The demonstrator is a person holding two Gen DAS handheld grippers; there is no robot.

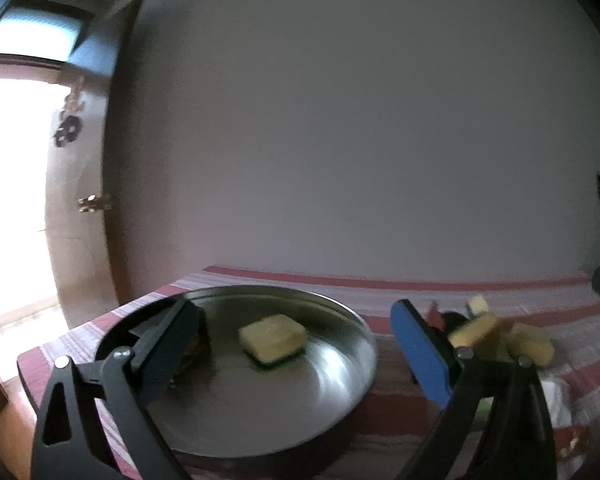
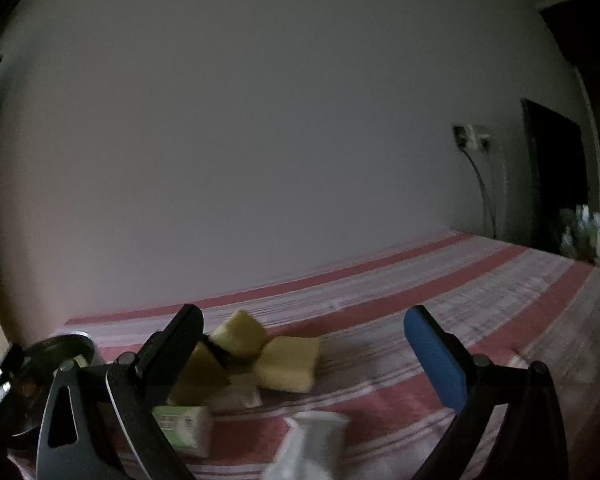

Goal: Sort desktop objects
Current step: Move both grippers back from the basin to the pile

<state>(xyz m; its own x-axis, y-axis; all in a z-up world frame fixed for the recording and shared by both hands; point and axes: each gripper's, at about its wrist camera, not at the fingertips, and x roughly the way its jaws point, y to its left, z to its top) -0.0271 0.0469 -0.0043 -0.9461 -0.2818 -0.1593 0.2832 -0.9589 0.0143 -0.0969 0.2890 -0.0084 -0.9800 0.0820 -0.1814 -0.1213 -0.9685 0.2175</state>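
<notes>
Both grippers, left (image 1: pixel 296 344) and right (image 2: pixel 304 344), gape empty near the plate (image 1: pixel 340 392); its sponge (image 1: pixel 272 338) looks soft, probably best pinched across its sides.

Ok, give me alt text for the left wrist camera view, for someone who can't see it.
A round metal plate on a red and white striped cloth holds one yellow sponge, seen between the open fingers of the left gripper. More yellow sponges lie in a blurred pile on the cloth to the right, with a plain wall behind and a bright doorway at left.
</notes>
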